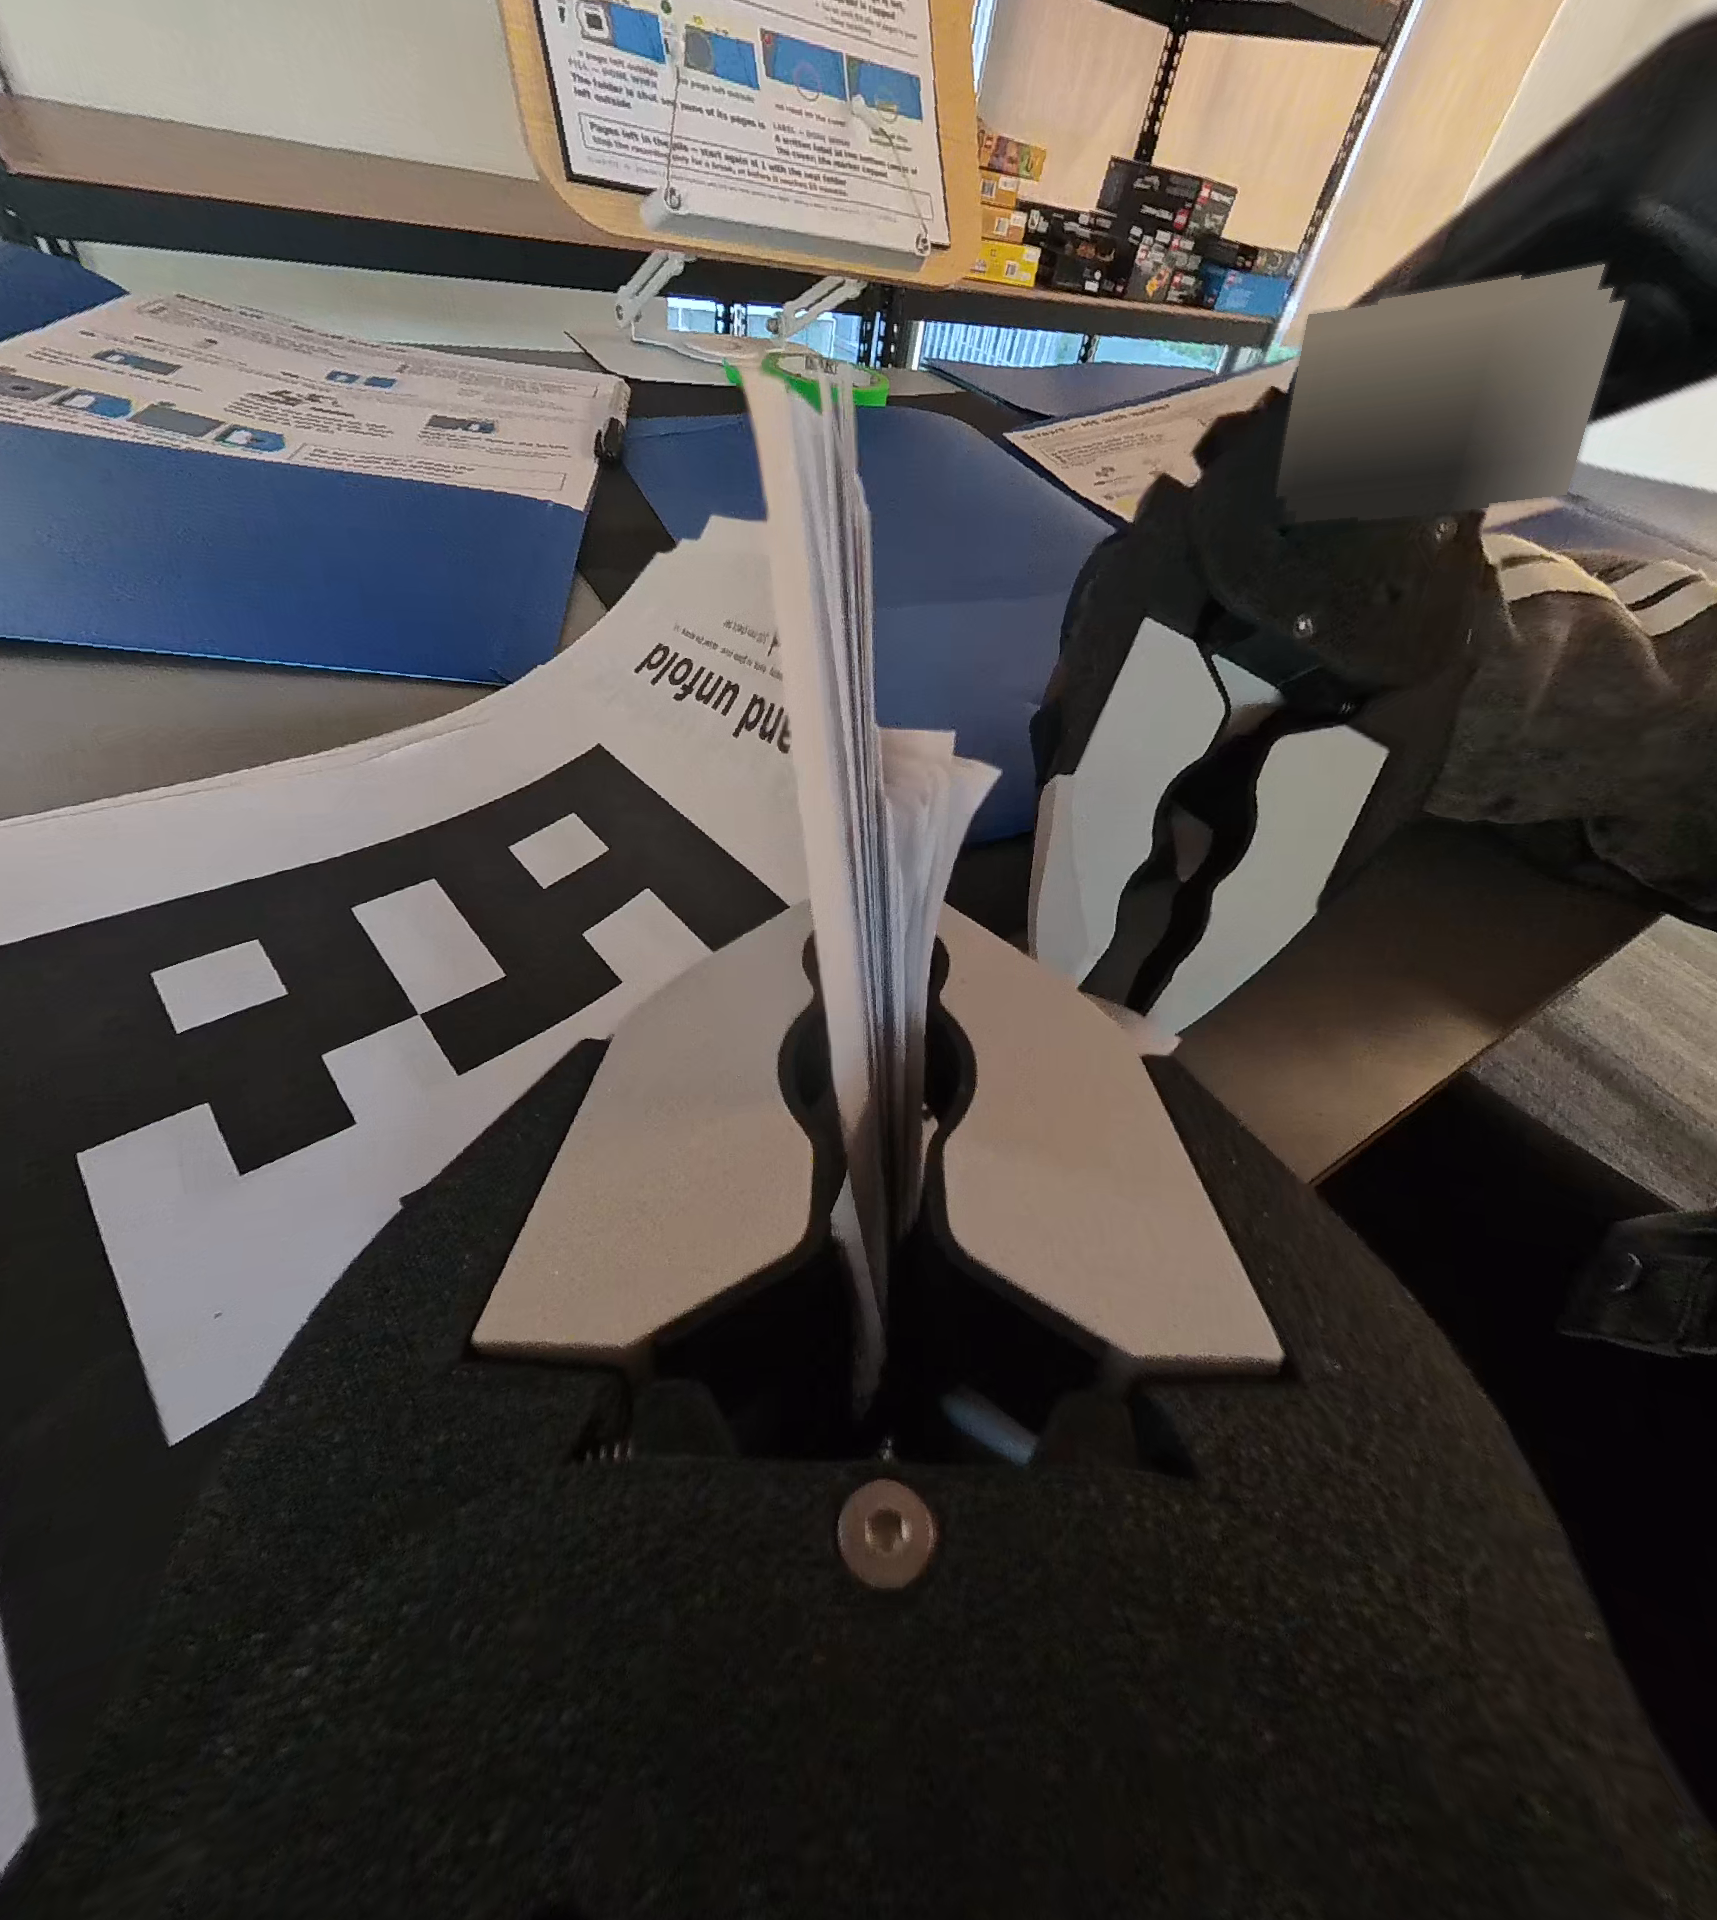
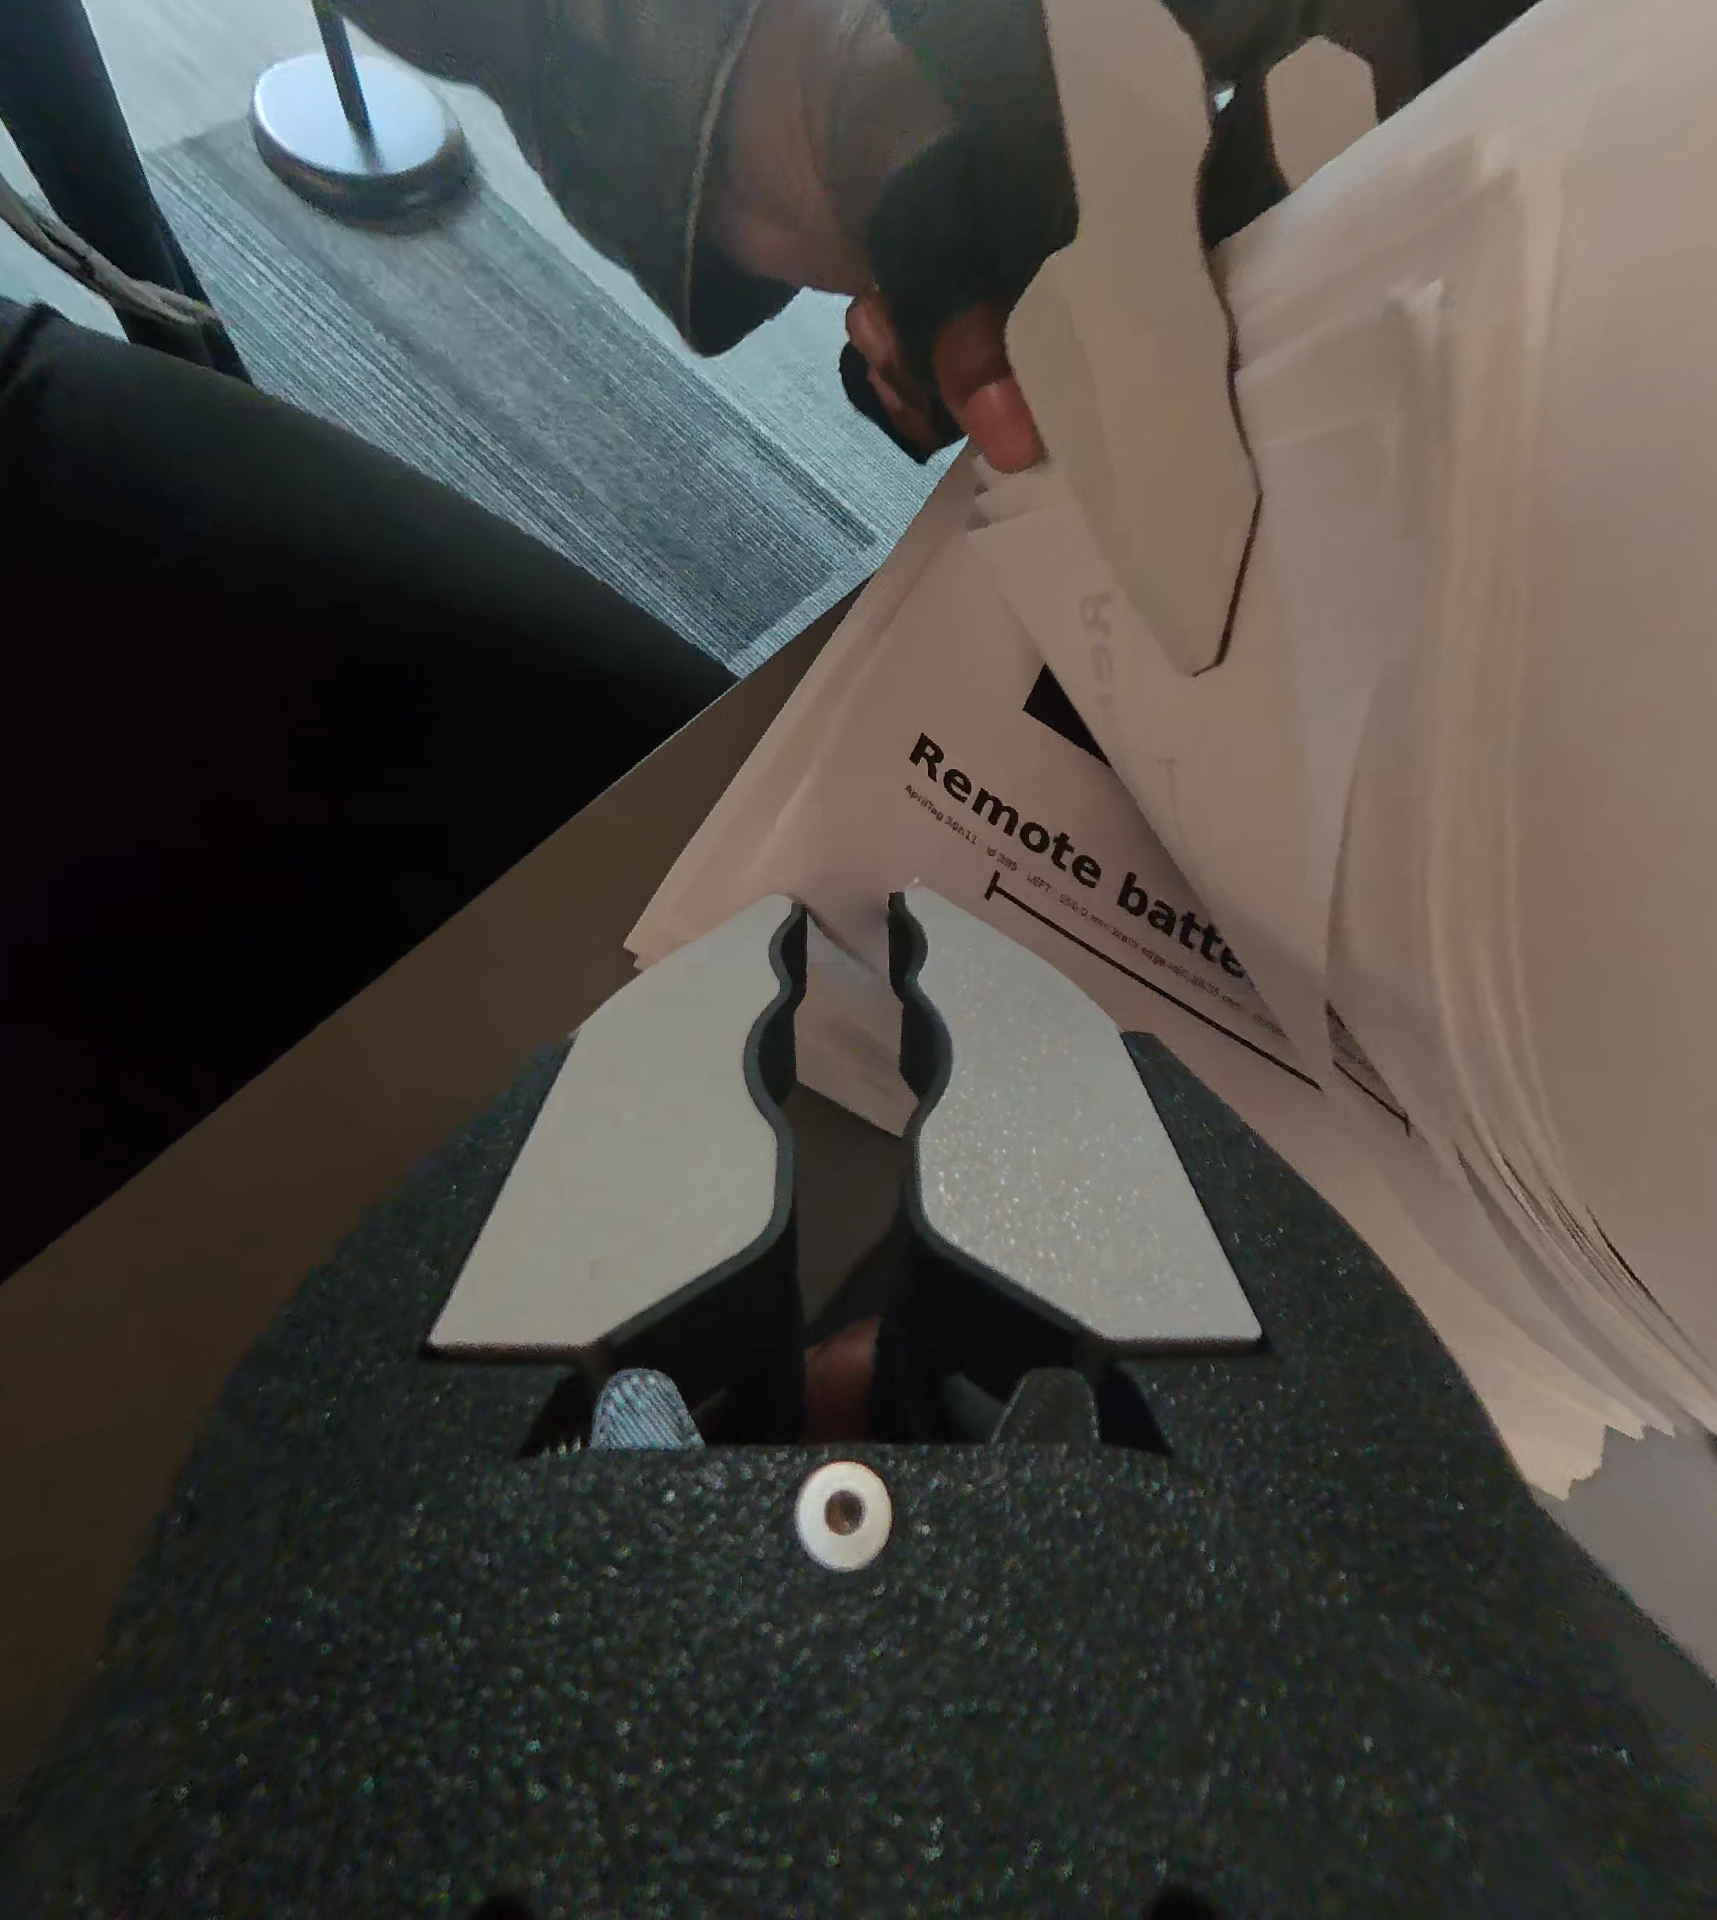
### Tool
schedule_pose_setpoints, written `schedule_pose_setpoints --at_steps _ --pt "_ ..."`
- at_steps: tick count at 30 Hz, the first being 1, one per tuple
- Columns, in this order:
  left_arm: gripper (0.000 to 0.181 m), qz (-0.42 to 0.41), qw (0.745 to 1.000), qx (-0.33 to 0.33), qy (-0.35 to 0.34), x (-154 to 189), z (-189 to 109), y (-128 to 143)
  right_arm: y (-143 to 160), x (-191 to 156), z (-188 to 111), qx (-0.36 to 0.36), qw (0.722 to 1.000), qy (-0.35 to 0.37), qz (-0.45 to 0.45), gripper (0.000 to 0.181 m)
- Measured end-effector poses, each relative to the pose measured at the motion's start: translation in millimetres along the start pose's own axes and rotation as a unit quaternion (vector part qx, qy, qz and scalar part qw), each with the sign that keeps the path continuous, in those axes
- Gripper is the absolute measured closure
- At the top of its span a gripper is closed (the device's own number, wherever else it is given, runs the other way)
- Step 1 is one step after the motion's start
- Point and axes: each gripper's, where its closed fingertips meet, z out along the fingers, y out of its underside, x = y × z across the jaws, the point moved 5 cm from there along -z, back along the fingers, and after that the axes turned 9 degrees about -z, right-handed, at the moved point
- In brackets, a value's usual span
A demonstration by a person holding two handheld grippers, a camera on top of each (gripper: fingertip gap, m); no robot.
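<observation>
My left gripper (image 1: 875,956) is shut on a thick stack of white printed sheets (image 1: 833,675) and holds it on edge, upright above the table. In the right wrist view the same stack (image 2: 1508,727) fans out at the right, clamped by the left gripper (image 2: 1202,649). My right gripper (image 2: 846,925) has a narrow gap between its jaws, with its tips at the stack's lower edge. I cannot tell whether any sheet lies between the tips. The right gripper also shows in the left wrist view (image 1: 1119,987), just right of the stack.
A sheet with a large black-and-white marker (image 1: 314,1039) lies on the brown table (image 1: 1405,987). Blue folders (image 1: 210,540) with an instruction sheet (image 1: 262,384) lie behind. A board on a stand (image 1: 750,125) and a green tape roll (image 1: 802,374) are at the back. A person's hand (image 2: 979,405) holds the left gripper. My hands' fingertips stand some 7 centimeters from each other.
</observation>
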Motion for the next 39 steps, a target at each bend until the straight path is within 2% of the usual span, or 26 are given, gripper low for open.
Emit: schedule_pose_setpoints --at_steps 5,10,19,22,25,27,30,32,34,39 --pt "0.165 0.017 0.999 -0.03 0.01 3 4 6 -1 6 -3 0.032 0.995 -0.033 0.085 0.171" --pt "0.161 0.057 0.995 -0.082 0.018 10 9 15 -7 16 -10 0.081 0.986 -0.037 0.139 0.175" --pt "0.153 0.075 0.99 -0.108 0.043 14 9 20 -12 22 -11 0.106 0.979 -0.026 0.173 0.177" --pt "0.148 0.113 0.986 -0.115 0.04 17 8 22 -13 21 -9 0.099 0.978 -0.032 0.18 0.179" --pt "0.146 0.189 0.972 -0.136 0.003 22 10 27 -12 17 -6 0.081 0.981 -0.036 0.17 0.179" --pt "0.154 0.207 0.969 -0.134 -0.019 23 11 27 -12 14 -9 0.08 0.984 -0.041 0.152 0.175" --pt "0.164 0.122 0.986 -0.113 0.002 18 9 22 -21 5 -22 0.1 0.991 -0.048 0.072 0.164" --pt "0.165 0.055 0.995 -0.078 0.022 12 5 16 -20 -5 -27 0.066 0.997 -0.044 -0.011 0.157" --pt "0.165 0.006 0.998 -0.057 0.037 8 2 12 -20 -17 -23 0.044 0.995 -0.05 -0.077 0.158" --pt "0.164 0.003 0.997 -0.063 0.039 8 3 13 -3 -23 1 -0.036 0.992 -0.047 -0.111 0.16"
